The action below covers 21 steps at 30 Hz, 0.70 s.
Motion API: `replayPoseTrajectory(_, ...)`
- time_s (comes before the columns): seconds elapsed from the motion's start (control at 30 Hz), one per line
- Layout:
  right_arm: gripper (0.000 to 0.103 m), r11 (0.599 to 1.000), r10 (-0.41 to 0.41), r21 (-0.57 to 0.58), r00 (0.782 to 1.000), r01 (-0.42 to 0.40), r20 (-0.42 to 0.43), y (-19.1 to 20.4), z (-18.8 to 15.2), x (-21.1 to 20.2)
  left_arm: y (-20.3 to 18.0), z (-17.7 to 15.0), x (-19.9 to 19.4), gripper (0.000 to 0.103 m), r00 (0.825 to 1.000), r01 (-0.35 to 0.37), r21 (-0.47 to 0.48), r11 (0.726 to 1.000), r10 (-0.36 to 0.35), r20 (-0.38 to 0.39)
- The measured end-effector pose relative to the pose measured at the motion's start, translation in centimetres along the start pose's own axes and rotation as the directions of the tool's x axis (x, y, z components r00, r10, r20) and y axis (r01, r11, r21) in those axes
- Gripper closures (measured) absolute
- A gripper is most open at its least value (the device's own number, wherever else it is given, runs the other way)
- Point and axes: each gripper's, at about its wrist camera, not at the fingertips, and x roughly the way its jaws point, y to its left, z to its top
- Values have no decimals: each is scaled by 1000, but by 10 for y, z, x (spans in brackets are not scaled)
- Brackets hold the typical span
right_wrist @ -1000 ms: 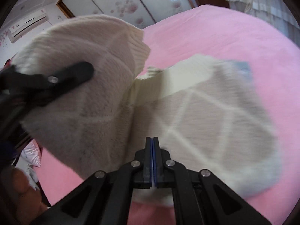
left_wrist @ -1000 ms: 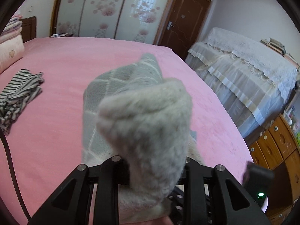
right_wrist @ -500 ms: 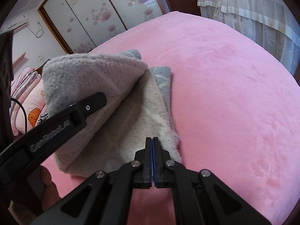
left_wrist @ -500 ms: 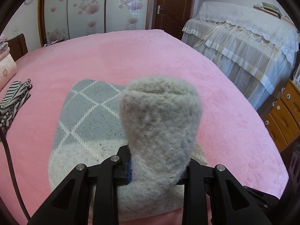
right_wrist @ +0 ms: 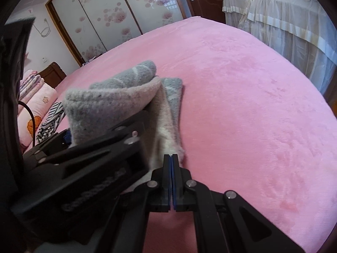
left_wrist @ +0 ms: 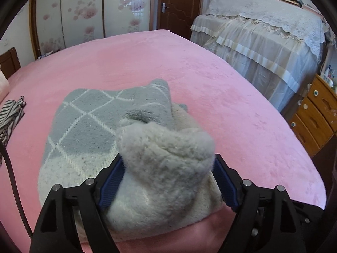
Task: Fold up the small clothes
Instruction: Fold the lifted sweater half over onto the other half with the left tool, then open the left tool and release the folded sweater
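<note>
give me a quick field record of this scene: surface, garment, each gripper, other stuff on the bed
surface: pink bedspread
garment: grey and cream knit garment with a white diamond pattern, lying on the bedspread, its cream end folded up and over
left gripper: jaws opening, cream fold between them, pads not clearly pressing on it
right gripper: shut, tips at the garment's near edge; whether it pinches the cloth cannot be told
other: striped cloth at the left edge of the bed
background: draped furniture; wooden drawers
</note>
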Motion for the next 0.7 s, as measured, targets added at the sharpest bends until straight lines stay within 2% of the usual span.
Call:
replayPoseTrajectory(0.23,101,999,1,37,1000,-1,3,-16,5,-14,6,7,-26,22,995,92,-17,996,-93,-46)
replayPoseTrajectory(0.37,101,999,4,40,1000,-4,12,-15,12,-23,6,10,-48,22,991,104,6,995,-103,-80)
replayPoseTrajectory(0.47,100,999,14,32,1000,-15,21,-11,20,-33,12,14,-74,22,992,108,29,994,-106,-64)
replayPoseTrajectory(0.53,92,999,24,23,999,-24,32,-7,26,-40,21,16,-93,21,995,96,33,995,-95,-30)
replayPoseTrajectory(0.6,74,999,33,11,998,-33,47,-2,32,-48,42,18,-114,14,998,53,17,998,-53,16)
replayPoseTrajectory(0.63,69,999,43,1,997,-44,56,2,36,-51,50,18,-119,12,999,37,8,999,-37,31)
replayPoseTrajectory(0.7,53,998,66,-18,996,-65,57,9,43,-54,76,17,-129,12,998,-26,-30,999,28,63)
